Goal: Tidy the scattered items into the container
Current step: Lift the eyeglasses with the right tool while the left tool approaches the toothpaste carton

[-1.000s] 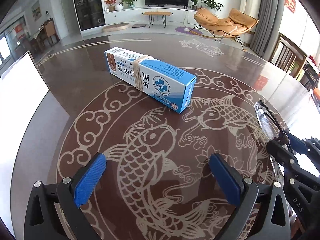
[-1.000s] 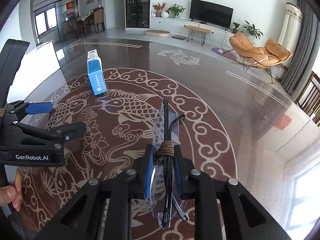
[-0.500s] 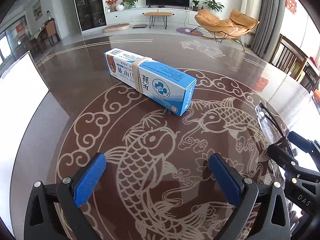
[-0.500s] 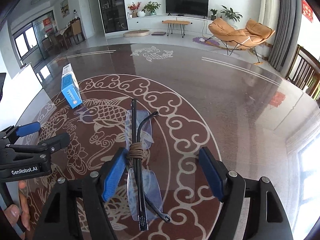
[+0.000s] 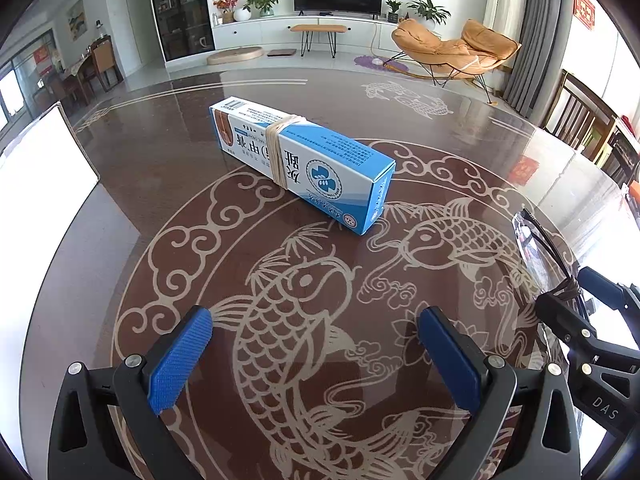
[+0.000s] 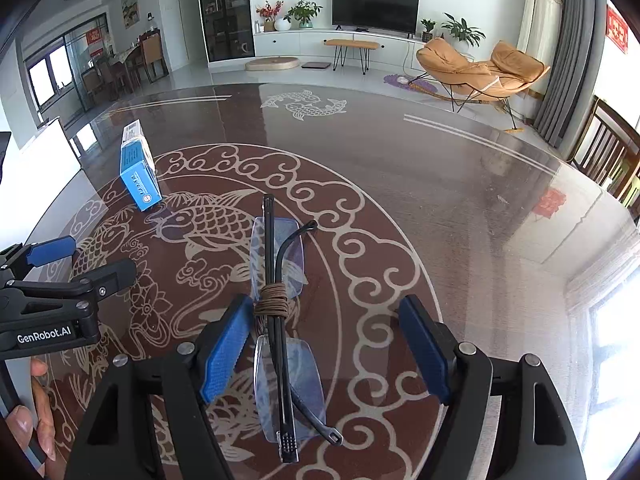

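While both lie on the table (image 6: 460, 184): glasses (image 6: 280, 320) between wide-open right tool (image 6: 326, 344), box (image 5: 300, 164) beyond gaping, empty left tool (image 5: 316, 356).

The tabletop (image 5: 160, 184) is showing a glossy, glass-smooth dark brown finish, reflecting window light, with pale carp and cloud patterns. The box (image 5: 304, 164) is presenting smooth printed cardboard, blue and white, with a tan rubber band around it. The glasses (image 6: 280, 320) are showing clear, transparent lenses and thin glossy black arms, bound by brown cord. The fingers (image 5: 180, 360) of both grippers are carrying blue ribbed pads looking like matt rubber, on matt black plastic frames with metal screws.
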